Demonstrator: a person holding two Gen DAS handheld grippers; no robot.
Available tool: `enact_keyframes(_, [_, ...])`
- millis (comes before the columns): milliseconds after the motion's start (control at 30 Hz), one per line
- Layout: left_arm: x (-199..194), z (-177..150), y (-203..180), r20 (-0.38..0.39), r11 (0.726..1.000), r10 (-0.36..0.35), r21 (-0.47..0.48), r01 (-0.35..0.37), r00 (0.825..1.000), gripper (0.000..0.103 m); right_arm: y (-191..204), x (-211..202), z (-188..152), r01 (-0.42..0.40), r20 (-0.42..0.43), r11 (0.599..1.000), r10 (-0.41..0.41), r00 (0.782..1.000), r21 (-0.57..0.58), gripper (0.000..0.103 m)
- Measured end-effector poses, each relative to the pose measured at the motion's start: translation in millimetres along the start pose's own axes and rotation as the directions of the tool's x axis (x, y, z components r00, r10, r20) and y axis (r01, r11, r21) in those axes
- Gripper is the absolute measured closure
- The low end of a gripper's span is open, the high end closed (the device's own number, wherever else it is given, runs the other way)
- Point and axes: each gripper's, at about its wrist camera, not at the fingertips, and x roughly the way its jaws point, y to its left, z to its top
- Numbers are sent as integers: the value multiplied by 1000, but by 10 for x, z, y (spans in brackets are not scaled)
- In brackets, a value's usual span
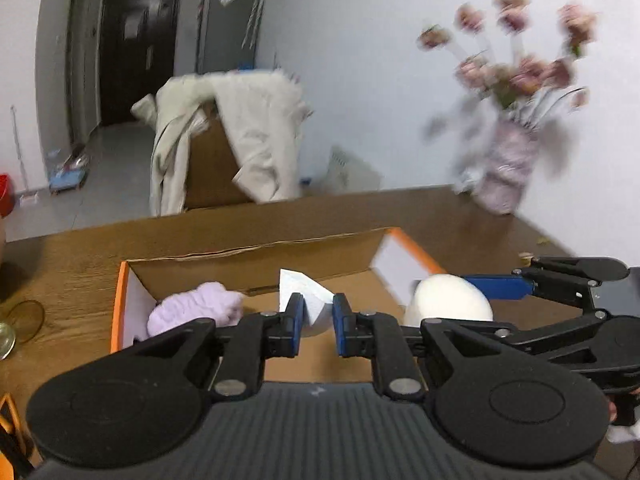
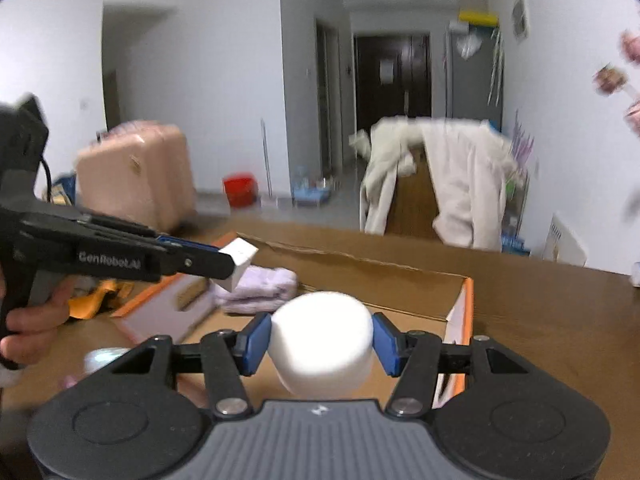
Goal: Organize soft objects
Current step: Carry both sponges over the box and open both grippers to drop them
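Note:
An open cardboard box point(image 1: 256, 254) with orange edges lies on the wooden table; it also shows in the right wrist view point(image 2: 466, 300). A lilac folded cloth point(image 1: 196, 312) lies in its left part, also seen in the right wrist view point(image 2: 260, 286). My left gripper point(image 1: 317, 312) is shut on a white foam block point(image 1: 308, 292) above the box; the block point(image 2: 240, 260) and left gripper point(image 2: 226, 266) show in the right wrist view. My right gripper point(image 2: 322, 338) is shut on a white round foam cylinder point(image 2: 322, 338) over the box's right side; both show in the left wrist view, the cylinder point(image 1: 448, 300) and the gripper point(image 1: 476, 292).
A vase of pink flowers point(image 1: 508, 164) stands on the table's far right. A chair draped with a white coat point(image 1: 248, 136) stands beyond the table. A pink suitcase point(image 2: 136, 172) and red bucket point(image 2: 239, 190) are on the floor. A glass point(image 1: 6, 338) sits at the left edge.

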Motion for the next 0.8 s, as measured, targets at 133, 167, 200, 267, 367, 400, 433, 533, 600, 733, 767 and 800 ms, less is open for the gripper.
enact_keyframes(133, [713,212,199,-97,997,38,-65,-45,995,86,-230,845,228,3,-145,999,4,989,51,48])
enact_keyframes(167, [879,256,239,-127,996,34,-73,-44,991,85,-278,1012,253,11,-170,998,1,985,70,48])
enact_keyframes(200, [975,266,283,-140,995,39,-82,-51,989,83,-309,1158,276,25,-188,996,-9,982,83,48])
enact_keyframes(267, [1156,303,358,-171,995,48,-76,-62,984,81,-335,1434,334,43,-230,998,-30,973,50,48])
enact_keyframes(367, [1241,318,436,-187,994,67,-71,-81,980,69,-363,1685,363,93,-261,995,-80,962,36,40])
enact_keyframes(400, [1232,320,457,-180,993,79,-69,-93,981,65,-377,1745,373,88,-281,995,-71,957,48,39])
enact_keyframes(433, [1197,315,473,-173,993,84,-69,-97,981,63,-382,1762,375,82,-280,995,-63,958,59,38])
enact_keyframes(533, [1032,325,489,-155,993,82,-70,-94,984,60,-355,1640,409,87,-249,996,-75,966,38,33])
enact_keyframes(600, [879,362,474,-139,992,91,-71,-102,986,59,-351,1447,441,92,-208,995,-83,975,32,29])
enact_keyframes(733, [370,455,379,-81,994,85,-58,-90,993,54,-336,925,580,83,-130,996,-77,989,39,28])
enact_keyframes(767, [220,467,346,-61,995,84,-51,-88,995,50,-330,768,611,81,-108,996,-77,991,34,27])
enact_keyframes(800, [54,468,300,-37,996,81,-42,-83,996,43,-310,579,638,82,-82,996,-79,993,30,26])
